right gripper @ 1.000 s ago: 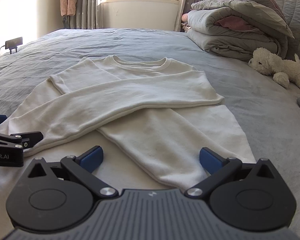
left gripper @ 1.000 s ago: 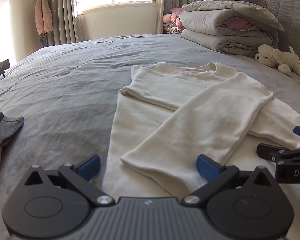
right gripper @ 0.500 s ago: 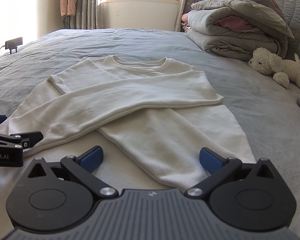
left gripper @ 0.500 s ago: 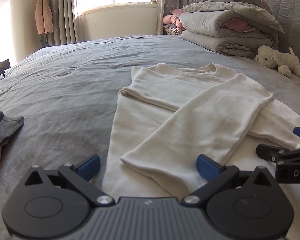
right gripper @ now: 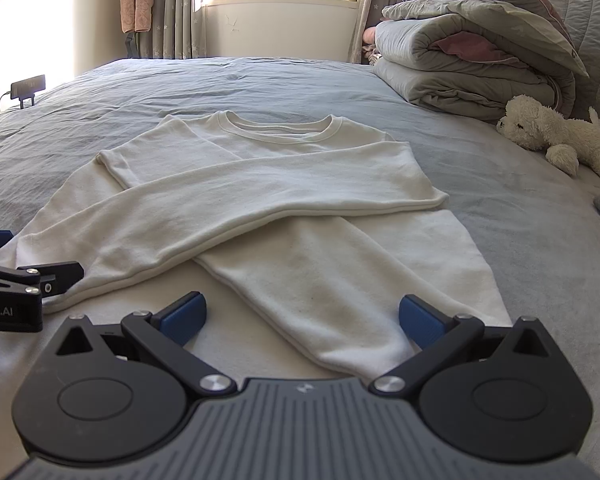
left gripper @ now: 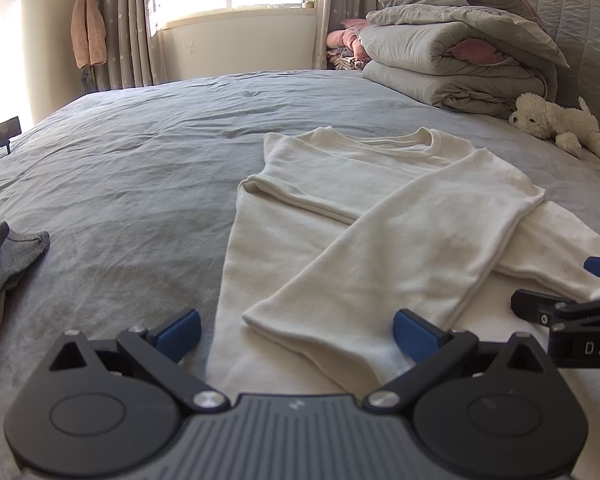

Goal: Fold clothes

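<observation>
A cream long-sleeved sweater (left gripper: 380, 216) lies flat on the grey bed, collar away from me, both sleeves folded across its front; it also shows in the right wrist view (right gripper: 284, 200). My left gripper (left gripper: 296, 330) is open and empty, low over the hem near the cuff of one sleeve. My right gripper (right gripper: 302, 316) is open and empty, low over the hem near the other sleeve's cuff. Each gripper shows at the edge of the other's view, the right one (left gripper: 572, 312) and the left one (right gripper: 28, 284).
The grey bedsheet (left gripper: 132, 184) spreads to the left and beyond. Folded grey quilts (right gripper: 472, 60) are stacked at the far right, with a white plush toy (right gripper: 556, 136) beside them. Grey clothing (left gripper: 4, 264) lies at the left. A window and curtains stand behind.
</observation>
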Motion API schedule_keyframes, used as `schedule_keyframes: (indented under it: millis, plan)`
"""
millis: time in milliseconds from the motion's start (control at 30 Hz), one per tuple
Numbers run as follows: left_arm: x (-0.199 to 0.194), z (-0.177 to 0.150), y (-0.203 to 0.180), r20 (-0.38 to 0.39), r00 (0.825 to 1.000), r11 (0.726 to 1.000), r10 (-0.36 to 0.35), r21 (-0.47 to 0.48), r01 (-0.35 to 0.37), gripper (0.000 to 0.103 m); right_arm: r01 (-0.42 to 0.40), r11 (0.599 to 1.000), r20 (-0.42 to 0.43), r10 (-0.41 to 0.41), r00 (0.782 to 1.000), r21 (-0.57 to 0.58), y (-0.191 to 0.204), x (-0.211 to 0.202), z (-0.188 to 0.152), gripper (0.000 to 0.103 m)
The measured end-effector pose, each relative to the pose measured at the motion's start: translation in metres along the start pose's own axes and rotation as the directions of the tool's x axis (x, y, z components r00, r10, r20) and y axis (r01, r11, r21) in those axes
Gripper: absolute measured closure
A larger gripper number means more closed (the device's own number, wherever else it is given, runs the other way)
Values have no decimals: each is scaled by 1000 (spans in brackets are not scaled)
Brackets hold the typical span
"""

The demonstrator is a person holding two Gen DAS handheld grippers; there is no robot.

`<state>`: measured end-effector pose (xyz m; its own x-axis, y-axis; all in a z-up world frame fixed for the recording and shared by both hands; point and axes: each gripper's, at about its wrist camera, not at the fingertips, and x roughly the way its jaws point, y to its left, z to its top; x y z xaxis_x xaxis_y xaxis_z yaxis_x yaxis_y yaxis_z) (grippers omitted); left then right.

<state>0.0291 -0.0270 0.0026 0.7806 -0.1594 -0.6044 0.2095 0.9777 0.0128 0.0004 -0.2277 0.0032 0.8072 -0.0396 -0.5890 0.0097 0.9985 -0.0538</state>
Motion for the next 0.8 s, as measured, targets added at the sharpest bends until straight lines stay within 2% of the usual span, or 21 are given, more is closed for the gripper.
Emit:
schedule_keyframes:
  millis: [233,367,533,700,800]
  plan:
    - [-10,8,14,-37,997,997,-69,-28,68,0,1,1000,3,-1,1000,-1,-1,0,0,0]
    - [-30,21,24,33,996,996,-77,-36,78,1,-1,1000,5,1,1000,1,-2,0,0,0]
    - [-42,29,31,60,990,987,-127,-90,132,1,-4,1000,5,4,1000,4,-3,1,0,0]
    - [-44,24,6,54,977,978,-207,30,206,1,-10,1000,-21,10,1000,-9,-4,-2,3,0]
    - [-44,24,-2,44,968,968,-247,52,244,1,-79,996,-100,75,992,-34,-12,-5,12,0]
